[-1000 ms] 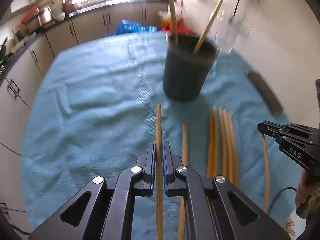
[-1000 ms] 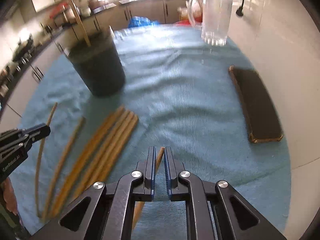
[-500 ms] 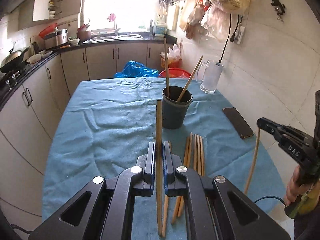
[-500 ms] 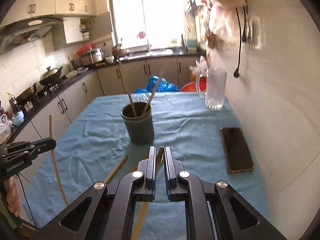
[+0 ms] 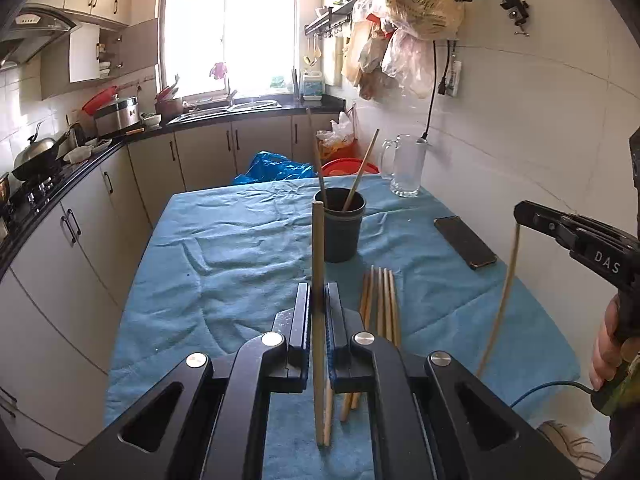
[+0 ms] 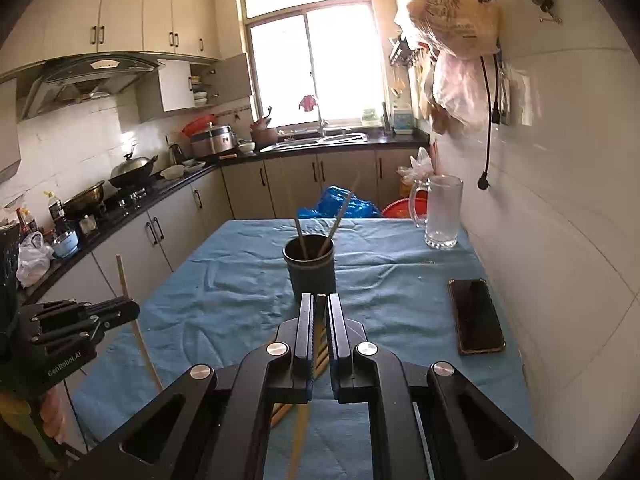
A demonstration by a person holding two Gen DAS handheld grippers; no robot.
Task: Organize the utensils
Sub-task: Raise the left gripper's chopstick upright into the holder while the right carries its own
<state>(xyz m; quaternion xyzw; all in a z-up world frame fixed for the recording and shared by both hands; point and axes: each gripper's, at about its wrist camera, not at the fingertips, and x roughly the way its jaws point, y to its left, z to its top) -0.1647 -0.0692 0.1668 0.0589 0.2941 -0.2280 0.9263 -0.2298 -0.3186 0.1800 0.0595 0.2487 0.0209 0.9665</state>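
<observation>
My left gripper [image 5: 318, 294] is shut on a wooden chopstick [image 5: 318, 248] that stands nearly upright between its pads. My right gripper [image 6: 319, 304] is shut on another chopstick [image 6: 302, 432], which hangs down below the jaws. Both are raised above the blue-clothed table [image 5: 224, 264], short of the dark cup [image 5: 342, 226] that holds two chopsticks. Several more chopsticks [image 5: 380, 300] lie side by side on the cloth in front of the cup. The right gripper [image 5: 524, 212] shows at the right of the left wrist view, and the left gripper [image 6: 128, 310] at the left of the right wrist view.
A dark phone [image 6: 476, 316] lies on the cloth near the right wall. A glass mug [image 6: 440, 212] stands at the far right corner. Kitchen cabinets and a counter [image 5: 80, 208] run along the left and the far side. A hand [image 5: 612, 340] grips the right tool.
Both grippers have risen and pulled back from the table, each carrying its chopstick up off the cloth. The cup and the lying chopsticks now look farther away.
</observation>
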